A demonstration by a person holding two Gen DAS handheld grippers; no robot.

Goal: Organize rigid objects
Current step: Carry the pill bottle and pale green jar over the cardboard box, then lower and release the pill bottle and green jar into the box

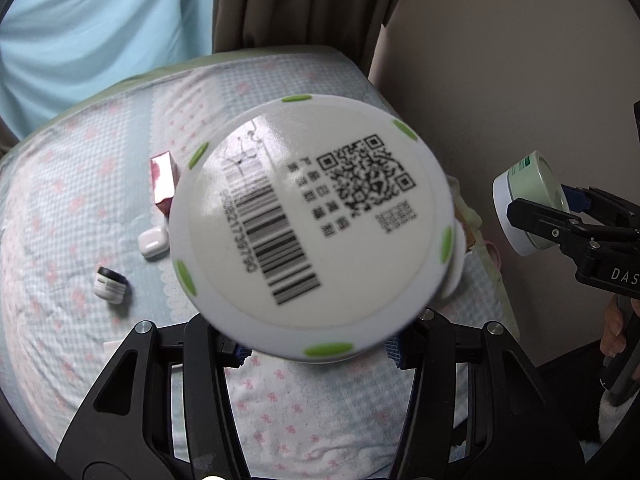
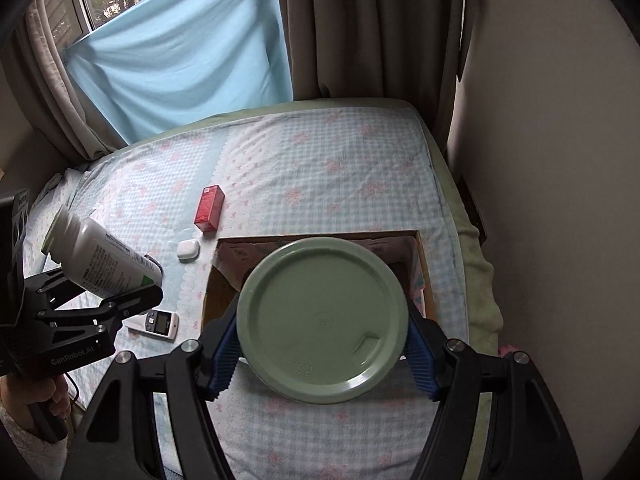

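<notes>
My left gripper (image 1: 316, 354) is shut on a white bottle (image 1: 308, 224) with green marks; its barcoded base fills the left wrist view. In the right wrist view the bottle (image 2: 104, 260) is tilted, held above the bed at the left. My right gripper (image 2: 322, 354) is shut on a green-lidded jar (image 2: 322, 320), held above an open cardboard box (image 2: 424, 280) on the bed. The jar also shows at the right of the left wrist view (image 1: 528, 204). A red box (image 2: 209, 208), a white earbud case (image 2: 188, 250) and a small dark-lidded jar (image 1: 111, 283) lie on the bed.
A white remote-like device (image 2: 156, 323) lies on the checked bedsheet (image 2: 320, 168) near the box. Brown curtains (image 2: 360, 28) and a light blue cloth (image 2: 180, 60) hang behind the bed. A wall (image 2: 540, 160) borders the bed's right side.
</notes>
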